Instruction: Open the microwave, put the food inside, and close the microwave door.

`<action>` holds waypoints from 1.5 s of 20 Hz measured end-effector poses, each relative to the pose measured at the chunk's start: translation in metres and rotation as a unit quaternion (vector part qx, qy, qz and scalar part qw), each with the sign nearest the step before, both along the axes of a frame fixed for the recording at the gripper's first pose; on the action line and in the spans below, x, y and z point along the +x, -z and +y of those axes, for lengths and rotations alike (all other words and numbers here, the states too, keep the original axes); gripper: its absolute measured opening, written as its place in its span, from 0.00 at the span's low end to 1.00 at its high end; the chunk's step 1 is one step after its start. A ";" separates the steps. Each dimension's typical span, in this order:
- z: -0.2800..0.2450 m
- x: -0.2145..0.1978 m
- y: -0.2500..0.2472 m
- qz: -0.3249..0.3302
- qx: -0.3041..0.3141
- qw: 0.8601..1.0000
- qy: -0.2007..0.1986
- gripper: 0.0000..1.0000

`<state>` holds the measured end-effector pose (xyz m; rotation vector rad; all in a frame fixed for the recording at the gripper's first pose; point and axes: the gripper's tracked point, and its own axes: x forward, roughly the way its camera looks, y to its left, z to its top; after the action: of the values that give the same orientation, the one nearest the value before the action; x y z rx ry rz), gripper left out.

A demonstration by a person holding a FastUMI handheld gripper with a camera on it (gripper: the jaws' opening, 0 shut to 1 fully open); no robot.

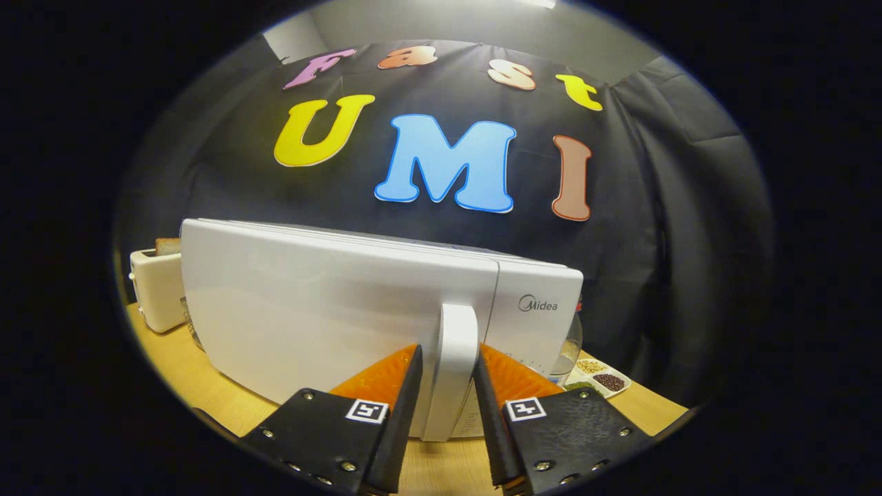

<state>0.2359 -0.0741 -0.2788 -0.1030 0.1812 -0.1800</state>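
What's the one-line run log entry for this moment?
stage: opening | tongs: straddling white vertical door handle | white microwave door: closed | food: not placed

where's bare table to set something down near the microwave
Bare wood lies in front of the microwave, left of the claw, and between the fingers under the handle. A small patch sits right of the claw, before the tray. Crowded: the toaster hugs the microwave's left side; a glass jar and tray its right. Both fingers flank the handle closely.
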 end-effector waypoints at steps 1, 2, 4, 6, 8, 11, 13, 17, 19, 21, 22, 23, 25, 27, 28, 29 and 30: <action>0.000 -0.001 0.005 0.007 -0.004 1.000 -0.001 0.48; 0.001 -0.001 0.011 0.014 0.001 1.000 -0.004 0.48; -0.002 -0.002 0.010 0.014 0.016 1.000 -0.001 0.43; -0.002 -0.002 0.011 0.022 0.046 0.999 -0.009 0.28; 0.001 -0.005 0.011 0.030 0.066 0.997 -0.017 0.28; 0.000 -0.005 0.011 0.028 0.066 0.997 -0.019 0.17; 0.000 -0.003 0.010 0.024 0.060 0.998 -0.014 0.10; 0.006 -0.025 0.007 0.023 0.052 0.998 -0.023 0.10; 0.015 -0.047 0.005 0.023 0.032 0.999 -0.037 0.10; 0.028 -0.077 0.002 0.027 0.039 0.997 -0.055 0.09; 0.036 -0.091 -0.001 0.029 0.043 0.996 -0.067 0.09; 0.045 -0.104 -0.004 0.030 0.048 0.995 -0.079 0.09; 0.066 -0.130 -0.007 0.030 0.056 0.992 -0.110 0.11; 0.088 -0.155 -0.011 0.029 0.061 0.988 -0.139 0.13; 0.099 -0.166 -0.013 0.029 0.061 0.986 -0.152 0.13; 0.111 -0.176 -0.016 0.028 0.062 0.984 -0.162 0.14; 0.122 -0.186 -0.016 0.028 0.059 0.983 -0.171 0.14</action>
<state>0.0499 0.0475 -0.2624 -0.0196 0.2269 0.1772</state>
